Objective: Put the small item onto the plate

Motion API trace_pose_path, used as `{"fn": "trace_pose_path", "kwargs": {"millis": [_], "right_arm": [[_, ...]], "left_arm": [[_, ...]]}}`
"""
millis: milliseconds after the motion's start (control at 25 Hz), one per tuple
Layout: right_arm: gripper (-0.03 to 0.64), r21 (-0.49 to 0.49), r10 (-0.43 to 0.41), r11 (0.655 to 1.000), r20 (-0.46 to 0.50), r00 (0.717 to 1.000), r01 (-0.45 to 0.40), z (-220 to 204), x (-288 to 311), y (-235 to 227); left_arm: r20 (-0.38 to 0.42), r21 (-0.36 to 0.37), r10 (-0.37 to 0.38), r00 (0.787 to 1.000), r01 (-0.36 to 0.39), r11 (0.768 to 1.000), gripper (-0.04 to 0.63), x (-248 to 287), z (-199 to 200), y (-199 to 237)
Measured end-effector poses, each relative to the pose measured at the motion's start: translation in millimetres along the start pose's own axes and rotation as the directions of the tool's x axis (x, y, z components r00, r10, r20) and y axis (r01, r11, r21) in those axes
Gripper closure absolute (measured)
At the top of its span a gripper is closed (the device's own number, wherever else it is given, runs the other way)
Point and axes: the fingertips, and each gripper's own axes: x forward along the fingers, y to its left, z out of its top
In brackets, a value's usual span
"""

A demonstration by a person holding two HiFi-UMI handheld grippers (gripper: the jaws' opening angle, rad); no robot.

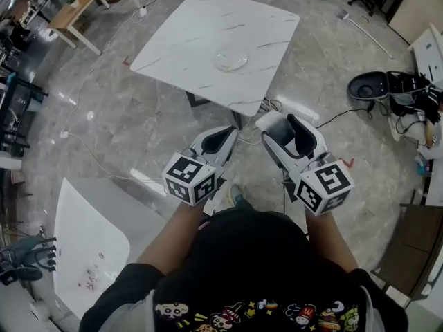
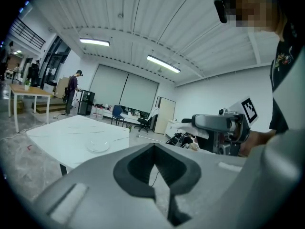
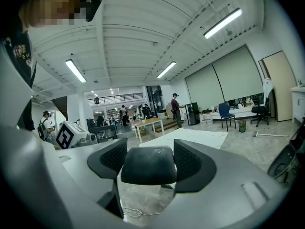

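A clear glass plate [image 1: 230, 59] [image 2: 98, 146] sits alone on the white marble table [image 1: 194, 33] [image 2: 57, 135] ahead of me. Both grippers are held close to my body, above the floor and short of the table's near corner. My right gripper [image 1: 292, 127] [image 3: 147, 163] is shut on a small dark rounded item [image 3: 147, 166], which fills the gap between its pads. My left gripper [image 1: 221, 139] [image 2: 154, 168] is shut, its pads meeting with nothing between them. From the left gripper view the right gripper [image 2: 217, 125] shows off to the side.
A second white table [image 1: 83, 241] with tiny bits on it stands at my lower left. Cables [image 1: 97, 164] run over the grey floor. Black gear and bags [image 1: 387, 88] lie at right, a wooden table [image 1: 76, 9] at far left. People stand far off [image 2: 72, 92].
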Motion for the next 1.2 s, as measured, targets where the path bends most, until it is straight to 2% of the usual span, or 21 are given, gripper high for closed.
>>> {"fn": "trace_pose_path", "kwargs": {"millis": [320, 520, 960, 1200], "right_arm": [[0.287, -0.037, -0.008, 0.999, 0.028, 1.000, 0.009, 19, 36, 3], [0.287, -0.037, -0.007, 0.999, 0.020, 1.000, 0.007, 17, 50, 12], [0.287, -0.065, 0.014, 0.998, 0.007, 1.000, -0.013, 22, 58, 24], [0.287, -0.060, 0.011, 0.998, 0.009, 1.000, -0.010, 23, 67, 18]], "left_arm": [[0.015, 0.026, -0.007, 1.000, 0.007, 1.000, 0.594, -6, 18, 32], [0.009, 0.021, -0.003, 1.000, 0.003, 1.000, 0.594, -13, 16, 47], [0.049, 0.011, 0.016, 0.999, -0.016, 1.000, 0.594, -23, 25, 55], [0.044, -0.001, 0.025, 0.999, -0.025, 1.000, 0.594, -20, 25, 61]]}}
